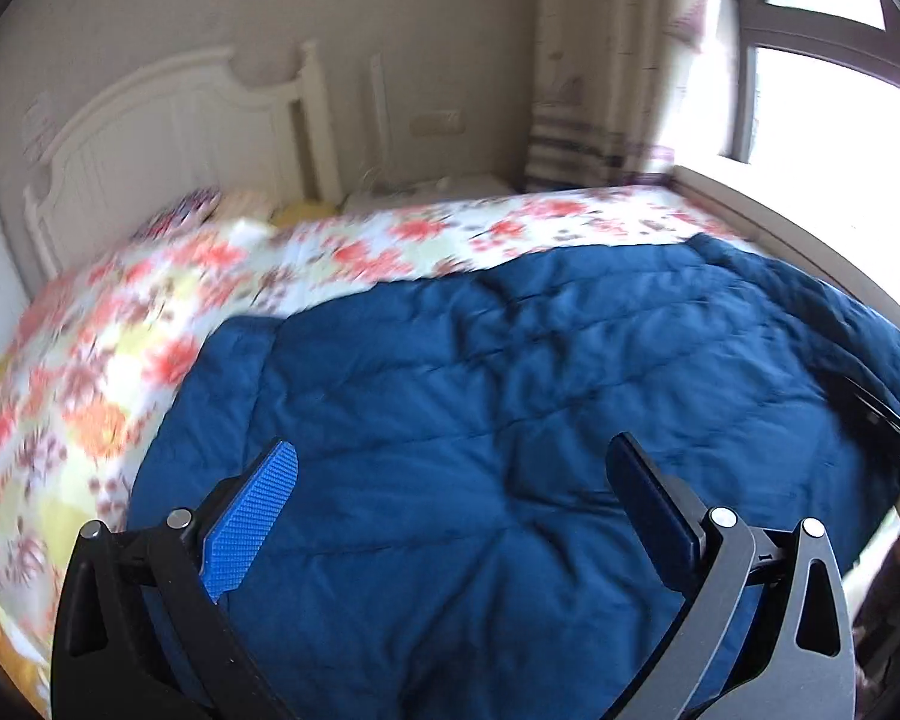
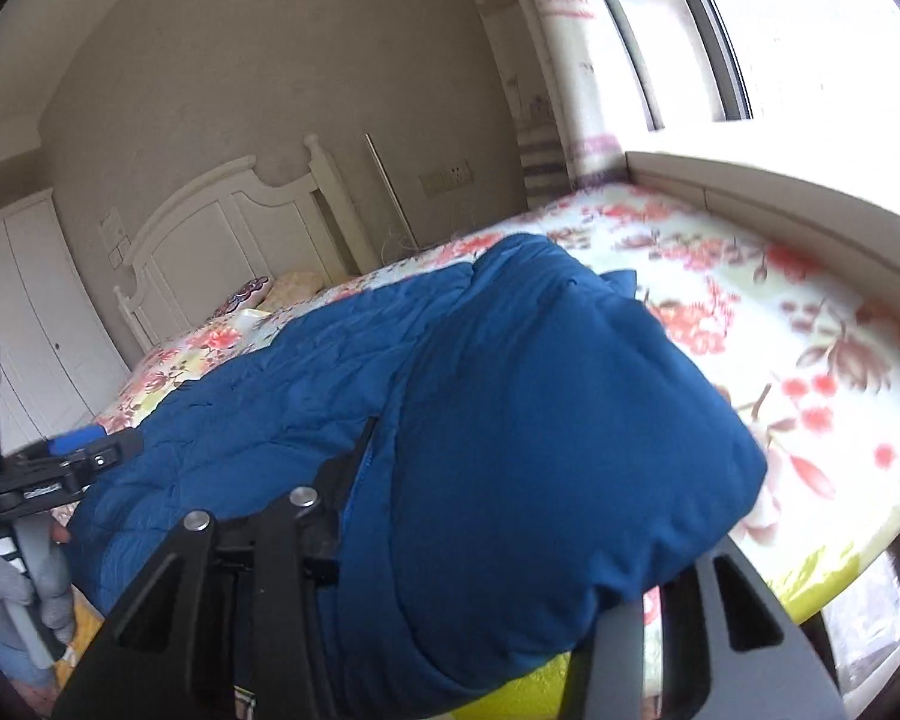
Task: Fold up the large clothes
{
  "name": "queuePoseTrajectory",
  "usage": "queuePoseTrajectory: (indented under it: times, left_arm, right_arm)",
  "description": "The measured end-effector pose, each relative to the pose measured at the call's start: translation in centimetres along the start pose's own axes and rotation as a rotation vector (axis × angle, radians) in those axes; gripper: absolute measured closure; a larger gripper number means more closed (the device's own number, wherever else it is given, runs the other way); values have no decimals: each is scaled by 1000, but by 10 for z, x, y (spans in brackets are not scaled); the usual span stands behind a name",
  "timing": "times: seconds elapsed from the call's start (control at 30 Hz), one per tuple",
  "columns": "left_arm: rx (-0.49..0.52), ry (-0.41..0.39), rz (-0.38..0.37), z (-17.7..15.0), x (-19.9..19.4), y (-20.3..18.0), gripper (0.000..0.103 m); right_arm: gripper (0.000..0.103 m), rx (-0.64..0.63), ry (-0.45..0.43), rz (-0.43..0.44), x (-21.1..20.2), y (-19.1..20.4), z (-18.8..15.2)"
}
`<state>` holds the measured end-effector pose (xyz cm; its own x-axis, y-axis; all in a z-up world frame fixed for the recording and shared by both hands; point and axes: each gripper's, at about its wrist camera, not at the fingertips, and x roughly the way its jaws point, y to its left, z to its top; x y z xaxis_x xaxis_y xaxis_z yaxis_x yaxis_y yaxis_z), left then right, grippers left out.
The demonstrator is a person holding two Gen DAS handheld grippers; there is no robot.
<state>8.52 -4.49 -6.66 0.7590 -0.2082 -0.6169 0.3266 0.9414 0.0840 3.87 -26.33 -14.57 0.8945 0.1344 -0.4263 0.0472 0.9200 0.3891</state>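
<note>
A dark blue quilted jacket (image 1: 510,372) lies spread on a bed with a floral sheet (image 1: 150,324). My left gripper (image 1: 453,447) hovers over the jacket's near part, open, with nothing between its blue-padded fingers (image 1: 252,516). In the right wrist view, a thick fold of the jacket (image 2: 540,408) bulges up between the jaws of my right gripper (image 2: 450,438), which is shut on it. Its left finger (image 2: 354,468) presses into the cloth, and the fabric hides the right finger. The left gripper (image 2: 78,450) also shows at the left edge, held by a gloved hand (image 2: 12,594).
A white headboard (image 2: 222,228) and pillows (image 2: 258,291) stand at the bed's far end. A pale window ledge (image 2: 780,192) runs along the bed's right side under a bright window, with a curtain (image 1: 588,78) in the corner. White wardrobe doors (image 2: 24,312) stand on the left.
</note>
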Motion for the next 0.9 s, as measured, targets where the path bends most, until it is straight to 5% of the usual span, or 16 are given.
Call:
queuePoseTrajectory:
  times: [0.13, 0.33, 0.47, 0.63, 0.73, 0.77, 0.83, 0.9]
  left_arm:
    - [115, 169, 34, -27, 41, -32, 4]
    - [16, 51, -89, -40, -5, 1, 4]
    - [-163, -70, -27, -45, -51, 74, 4]
    - [-406, -211, 190, -55, -114, 188, 4]
    - [-492, -234, 279, -65, -143, 239, 4]
    - [-504, -237, 292, -68, -148, 247, 4]
    - [-505, -232, 290, -76, -159, 254, 4]
    - [-457, -211, 230, -73, -151, 248, 4]
  right_arm:
    - [64, -78, -68, 6, -16, 23, 10]
    - [66, -339, -215, -1, -42, 100, 26]
    - [66, -622, -311, 47, -46, 195, 21]
    - [66, -1033, -273, 130, -13, 329, -38]
    - [66, -1348, -88, 140, 34, 389, -112]
    - [64, -1466, -21, 126, 52, 399, -145]
    - [66, -1618, -130, 22, 61, 405, -185]
    - [65, -1563, -99, 41, 61, 403, -179]
